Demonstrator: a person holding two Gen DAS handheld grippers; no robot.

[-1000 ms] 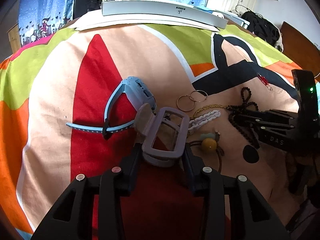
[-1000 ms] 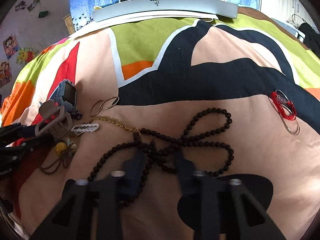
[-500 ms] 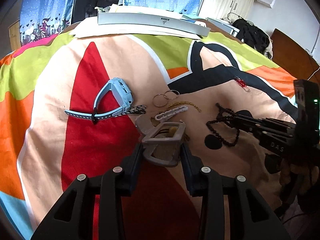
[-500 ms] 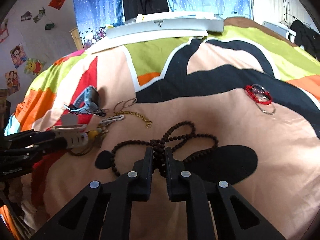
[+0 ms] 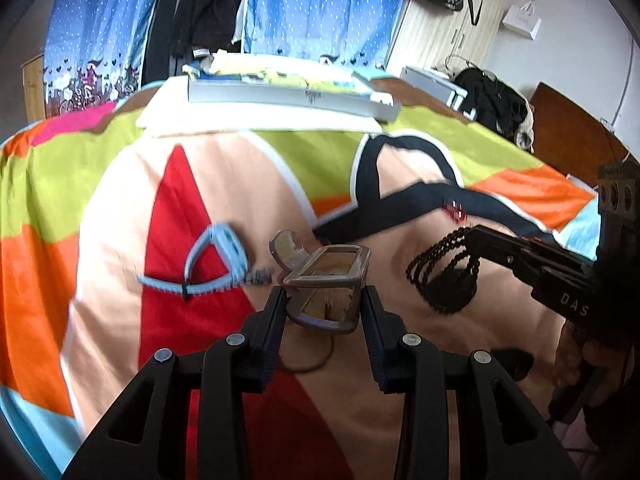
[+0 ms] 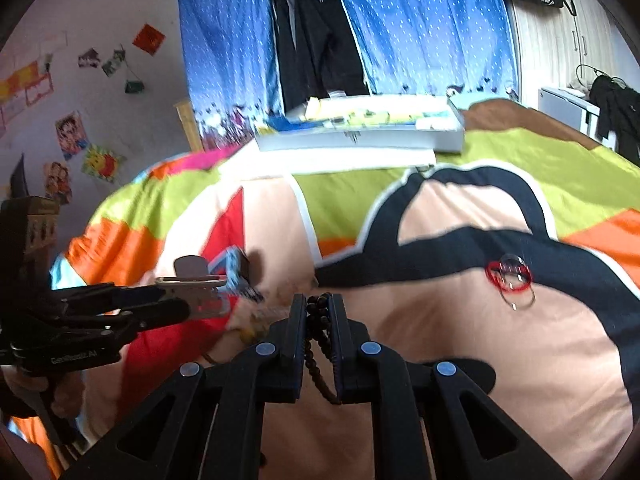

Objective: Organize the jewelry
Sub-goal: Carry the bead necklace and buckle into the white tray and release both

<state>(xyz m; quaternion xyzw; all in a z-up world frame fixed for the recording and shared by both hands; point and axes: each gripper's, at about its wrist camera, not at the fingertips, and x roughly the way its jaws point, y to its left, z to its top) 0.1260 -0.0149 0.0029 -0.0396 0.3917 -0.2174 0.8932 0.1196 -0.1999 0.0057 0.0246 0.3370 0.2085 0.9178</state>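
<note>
Left gripper [image 5: 323,300] clenched on a taupe rectangular plastic claw hair clip [image 5: 325,280], held clear above the bright patchwork bedspread [image 5: 120,208] of red, peach, lime, orange and black panels. Clip frame pinched from both sides between the two black fingers [image 5: 272,320], its curved lever tab pointing up and to the left. Seen side-on in the right wrist view, the same clip [image 6: 192,278] level in the air at the tip of the left gripper [image 6: 188,304].

Right gripper [image 6: 318,320] clamped on a long strand of dark brown round wooden beads [image 6: 318,312], jaws nearly together with the strand running down between them. In the left wrist view, loops of those beads [image 5: 444,276] hanging bunched below the right gripper [image 5: 472,240], lifted off the cloth.

Pale blue plastic wristwatch with a looped strap [image 5: 212,264] lying on the red wedge of the bedspread, left of the clip, blurred. Small red thread bracelet with thin metal hoops [image 6: 510,280] resting on the black band of the pattern, well apart from both grippers. Thin brown hair elastic [image 5: 308,364] partly visible on the cloth beneath the clip. Flat grey rectangular box [image 5: 292,98] lying across the far end of the bed, in front of blue dotted curtains [image 5: 320,8].
</note>
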